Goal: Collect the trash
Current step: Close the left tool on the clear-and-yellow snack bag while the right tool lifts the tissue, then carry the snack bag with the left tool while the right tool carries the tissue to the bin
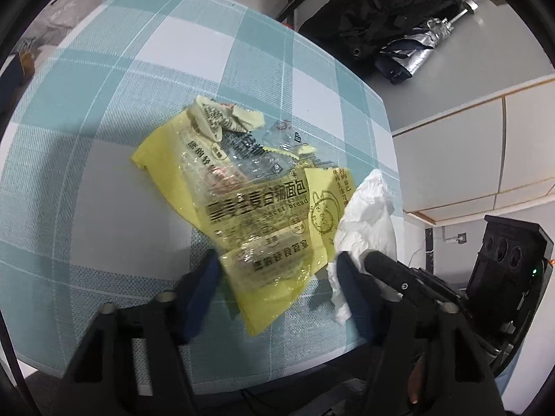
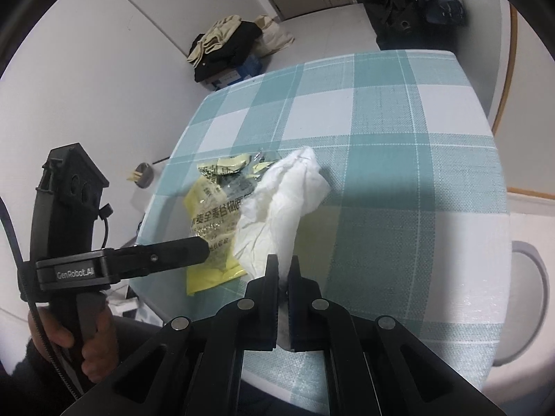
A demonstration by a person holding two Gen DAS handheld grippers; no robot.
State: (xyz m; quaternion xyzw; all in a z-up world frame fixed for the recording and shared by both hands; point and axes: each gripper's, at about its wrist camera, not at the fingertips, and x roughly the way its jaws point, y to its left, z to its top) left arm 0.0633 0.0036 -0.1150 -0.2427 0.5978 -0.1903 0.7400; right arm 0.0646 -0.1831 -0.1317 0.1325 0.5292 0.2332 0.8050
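bread wrapper (image 1: 256, 204) on checked worktop (image 1: 104, 138), light, crinkly, slippery | left gripper (image 1: 277, 260) jaws half spread astride its near edge: pinch there | right gripper (image 2: 282, 270) jaws pressed onto soft white tissue (image 2: 284, 201)

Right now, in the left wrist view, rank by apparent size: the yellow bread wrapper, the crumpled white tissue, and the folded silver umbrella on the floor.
1. yellow bread wrapper, clearly largest.
2. crumpled white tissue, part hidden behind the left gripper.
3. folded silver umbrella; it lies much farther off, so its true size against the tissue is unsure.
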